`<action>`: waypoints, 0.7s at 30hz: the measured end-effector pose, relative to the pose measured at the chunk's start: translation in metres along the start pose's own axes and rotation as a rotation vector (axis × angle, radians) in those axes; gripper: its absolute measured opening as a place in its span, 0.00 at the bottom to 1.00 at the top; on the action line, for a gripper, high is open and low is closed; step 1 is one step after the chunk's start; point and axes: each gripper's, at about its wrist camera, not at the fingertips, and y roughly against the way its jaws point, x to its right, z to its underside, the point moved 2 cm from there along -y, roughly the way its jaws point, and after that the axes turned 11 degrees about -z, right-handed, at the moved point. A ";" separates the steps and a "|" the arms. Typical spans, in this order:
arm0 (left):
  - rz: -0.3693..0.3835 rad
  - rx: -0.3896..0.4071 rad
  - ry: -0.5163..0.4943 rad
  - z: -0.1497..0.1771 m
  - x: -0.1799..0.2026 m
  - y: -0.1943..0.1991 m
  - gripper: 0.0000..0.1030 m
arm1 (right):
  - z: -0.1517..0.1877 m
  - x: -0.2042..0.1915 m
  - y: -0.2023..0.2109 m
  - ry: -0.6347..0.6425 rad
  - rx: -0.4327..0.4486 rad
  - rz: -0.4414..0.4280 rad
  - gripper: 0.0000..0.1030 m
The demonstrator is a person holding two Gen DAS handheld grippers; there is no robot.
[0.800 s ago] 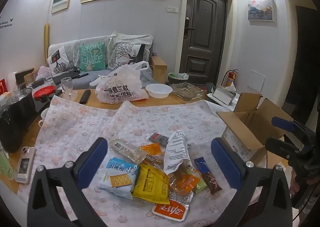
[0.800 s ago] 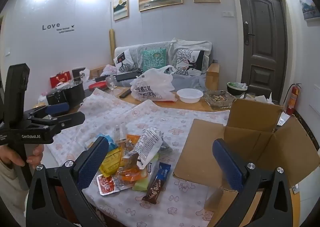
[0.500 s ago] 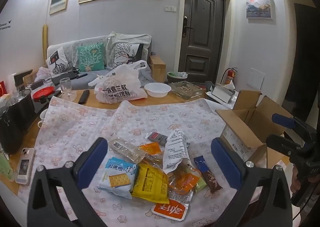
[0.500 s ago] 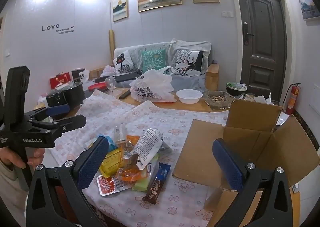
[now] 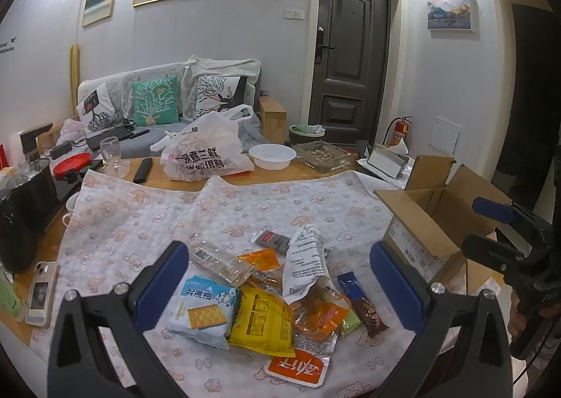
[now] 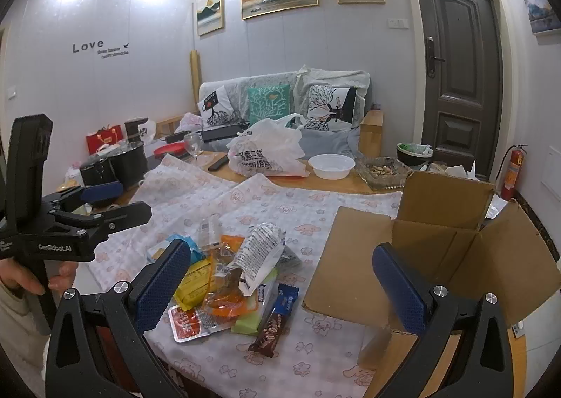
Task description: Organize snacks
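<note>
Both tools are hovering above the table with nothing between their pads — the left gripper (image 5: 277, 287) is standing wide apart over the snack heap, and the right gripper (image 6: 280, 289) is likewise spread, with the heap under its left finger and the open brown cardboard box (image 6: 438, 258) under its right finger.

The loose pile of packaged snacks (image 5: 266, 289) is lying directly ahead of and below the left gripper, on the white tablecloth printed with pink cartoon figures (image 5: 147, 219). Within the pile, a blue-and-white cracker packet (image 5: 205, 310) is sitting nearest the left finger, a yellow foil pouch (image 5: 261, 322) is resting just beside it toward the middle, a crumpled white printed wrapper (image 5: 305, 263) is rising above the centre, and a dark blue-and-brown chocolate bar (image 5: 363, 303) is lying toward the right finger. An orange-and-white sachet (image 5: 294, 368) is lying closest to the tool.

The box is standing to the right of the pile, flaps raised; as far as the right wrist view shows its interior, no snack is visible inside, though the floor of the box is partly hidden.

Judged progress: the sorting appears to be at its very start. Every visible packet is still resting in the heap, none is being gripped, and — if the box is the intended container — the whole transfer is remaining to be done.
</note>
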 end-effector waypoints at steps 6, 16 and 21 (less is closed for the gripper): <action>-0.001 -0.001 -0.003 0.000 0.001 0.000 0.99 | 0.000 0.000 0.000 0.000 -0.002 0.003 1.00; -0.001 -0.001 -0.001 0.001 0.001 -0.001 0.99 | 0.001 -0.002 0.000 -0.001 -0.006 0.006 1.00; 0.000 -0.001 0.002 0.003 -0.001 -0.001 0.99 | 0.007 -0.003 -0.001 -0.002 -0.008 0.010 1.00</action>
